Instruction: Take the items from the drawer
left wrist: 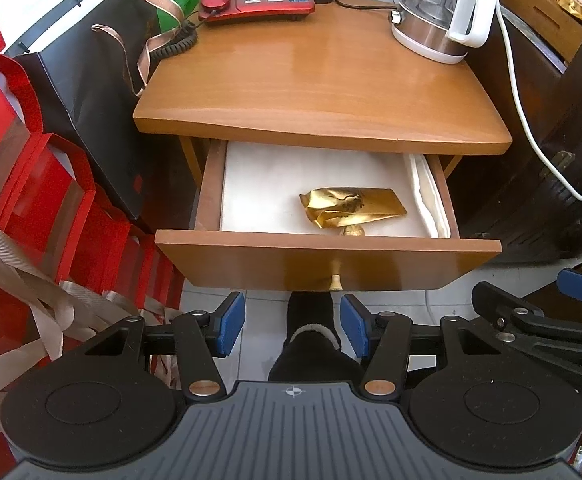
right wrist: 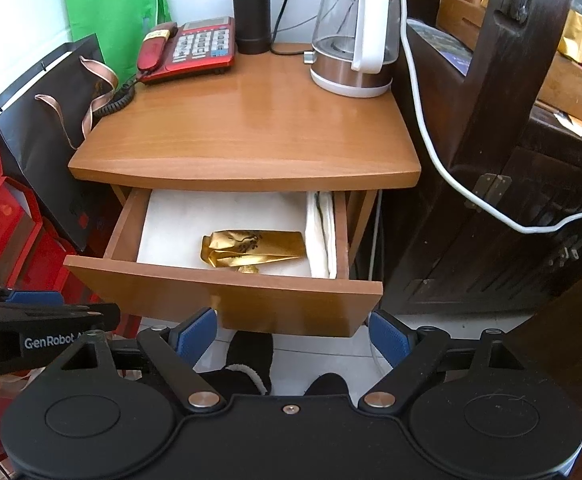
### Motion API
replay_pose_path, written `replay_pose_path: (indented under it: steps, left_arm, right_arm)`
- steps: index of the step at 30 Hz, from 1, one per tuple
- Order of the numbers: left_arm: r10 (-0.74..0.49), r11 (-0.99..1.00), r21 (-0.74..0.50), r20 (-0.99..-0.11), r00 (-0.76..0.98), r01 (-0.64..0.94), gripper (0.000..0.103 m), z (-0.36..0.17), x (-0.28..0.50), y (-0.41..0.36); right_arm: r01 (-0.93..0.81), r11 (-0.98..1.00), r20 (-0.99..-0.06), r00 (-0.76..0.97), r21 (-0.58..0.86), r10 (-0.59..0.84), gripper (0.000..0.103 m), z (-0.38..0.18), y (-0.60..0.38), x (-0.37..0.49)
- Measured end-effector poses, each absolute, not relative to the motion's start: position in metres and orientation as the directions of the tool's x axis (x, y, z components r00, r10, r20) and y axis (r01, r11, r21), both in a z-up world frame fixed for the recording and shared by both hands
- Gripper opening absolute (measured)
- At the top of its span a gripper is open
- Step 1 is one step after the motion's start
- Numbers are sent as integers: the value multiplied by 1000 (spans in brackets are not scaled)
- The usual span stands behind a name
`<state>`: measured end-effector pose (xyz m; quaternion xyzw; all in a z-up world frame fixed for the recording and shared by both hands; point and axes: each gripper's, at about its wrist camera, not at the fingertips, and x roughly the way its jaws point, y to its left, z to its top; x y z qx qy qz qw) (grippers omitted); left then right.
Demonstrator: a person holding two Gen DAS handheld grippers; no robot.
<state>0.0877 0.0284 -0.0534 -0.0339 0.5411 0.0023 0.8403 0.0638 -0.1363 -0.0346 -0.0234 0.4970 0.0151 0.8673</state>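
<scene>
Right wrist view: we judge the gold foil pouch (right wrist: 253,249) light, crinkly; pinch mid-body. Both hand-held grippers (right wrist: 293,334) (left wrist: 293,326) gape, empty.

The drawer (right wrist: 227,292) stands pulled out under the counter (right wrist: 247,136), a crumpled gold packet (right wrist: 251,249) lying on its white liner, while the right gripper (right wrist: 291,338) hovers just before the drawer front, fingers (right wrist: 197,336) spread wide, holding nothing.
</scene>
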Motion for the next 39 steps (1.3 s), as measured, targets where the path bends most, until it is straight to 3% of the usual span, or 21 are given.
replay_pose_path:
  steps: [39]
  left_arm:
    - [-51, 995, -75, -950, 308, -65, 56, -115, 134, 34]
  right_arm:
    - [-29, 999, -905, 426, 15, 26, 82, -83, -147, 91]
